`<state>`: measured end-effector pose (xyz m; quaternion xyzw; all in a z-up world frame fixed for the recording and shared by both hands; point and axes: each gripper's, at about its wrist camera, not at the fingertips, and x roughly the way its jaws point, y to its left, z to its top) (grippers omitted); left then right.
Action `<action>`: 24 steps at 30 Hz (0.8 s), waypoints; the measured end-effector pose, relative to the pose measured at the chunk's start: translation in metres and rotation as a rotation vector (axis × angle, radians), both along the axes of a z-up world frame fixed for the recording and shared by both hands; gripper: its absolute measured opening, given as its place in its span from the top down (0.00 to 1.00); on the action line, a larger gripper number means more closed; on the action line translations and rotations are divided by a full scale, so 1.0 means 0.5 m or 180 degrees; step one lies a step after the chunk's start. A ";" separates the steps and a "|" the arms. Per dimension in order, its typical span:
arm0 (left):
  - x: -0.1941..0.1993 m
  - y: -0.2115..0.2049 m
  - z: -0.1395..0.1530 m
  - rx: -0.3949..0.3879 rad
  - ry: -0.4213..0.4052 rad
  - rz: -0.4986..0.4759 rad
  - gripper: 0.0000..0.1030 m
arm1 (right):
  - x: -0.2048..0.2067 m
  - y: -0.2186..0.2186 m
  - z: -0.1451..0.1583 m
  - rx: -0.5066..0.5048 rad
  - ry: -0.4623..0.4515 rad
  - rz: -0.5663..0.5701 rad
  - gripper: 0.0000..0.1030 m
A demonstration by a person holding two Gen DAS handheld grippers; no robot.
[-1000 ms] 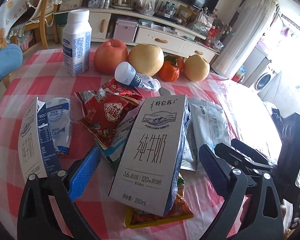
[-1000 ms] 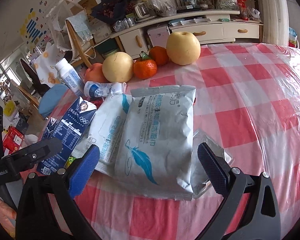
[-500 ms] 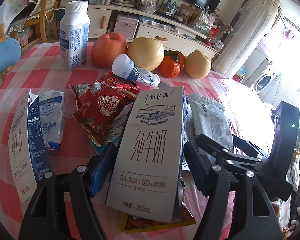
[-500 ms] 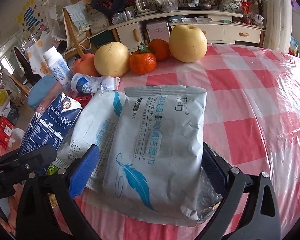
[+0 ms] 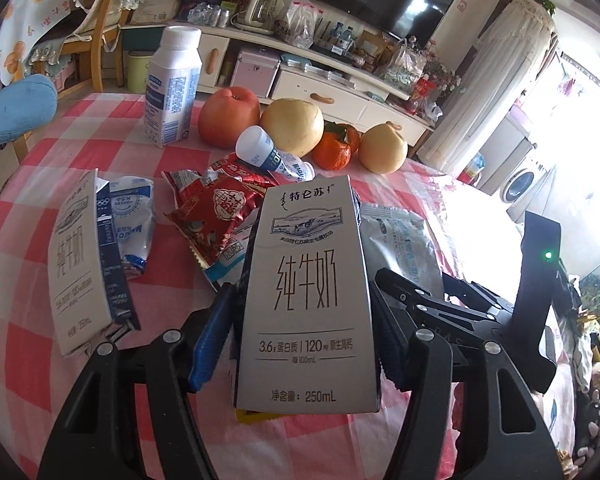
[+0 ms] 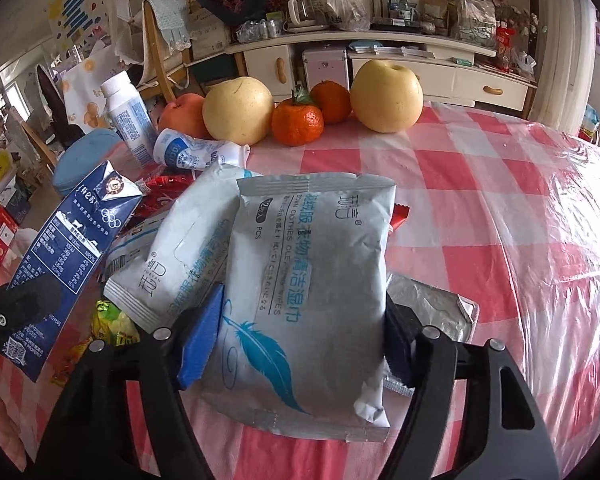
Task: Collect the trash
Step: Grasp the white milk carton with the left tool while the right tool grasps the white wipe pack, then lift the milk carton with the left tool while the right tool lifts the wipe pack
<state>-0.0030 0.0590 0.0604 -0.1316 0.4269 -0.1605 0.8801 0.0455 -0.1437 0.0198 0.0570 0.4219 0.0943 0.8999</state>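
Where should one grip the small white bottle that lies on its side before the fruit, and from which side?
Grip the small white bottle across its round body, coming from above. It lies flat with its cap toward the apple, and the pear close behind blocks a level approach.

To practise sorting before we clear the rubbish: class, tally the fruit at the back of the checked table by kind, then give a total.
Apple: 1
Pears: 2
Tangerines: 2
Total: 5

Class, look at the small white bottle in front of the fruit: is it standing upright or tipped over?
Tipped over. The small white bottle lies on its side on the checked tablecloth, cap towards the apple.
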 end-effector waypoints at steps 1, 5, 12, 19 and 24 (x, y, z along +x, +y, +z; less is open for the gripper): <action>-0.008 0.008 0.005 -0.0031 -0.0028 0.0020 0.37 | -0.004 -0.002 0.003 0.0017 -0.0021 -0.0006 0.36; -0.039 0.041 0.024 -0.0132 -0.0184 0.0072 0.37 | -0.020 -0.014 0.017 0.0105 -0.0088 -0.0056 0.51; -0.085 0.113 0.038 -0.0187 -0.0381 0.0227 0.37 | -0.034 -0.018 0.018 0.0188 -0.0001 -0.0124 0.52; -0.109 0.171 0.064 -0.0124 -0.0524 0.0332 0.37 | -0.038 0.017 -0.008 0.0032 0.0175 -0.0256 0.12; -0.119 0.186 0.074 -0.0022 -0.0576 0.0318 0.37 | -0.039 0.057 -0.025 -0.0418 0.0159 -0.0261 0.08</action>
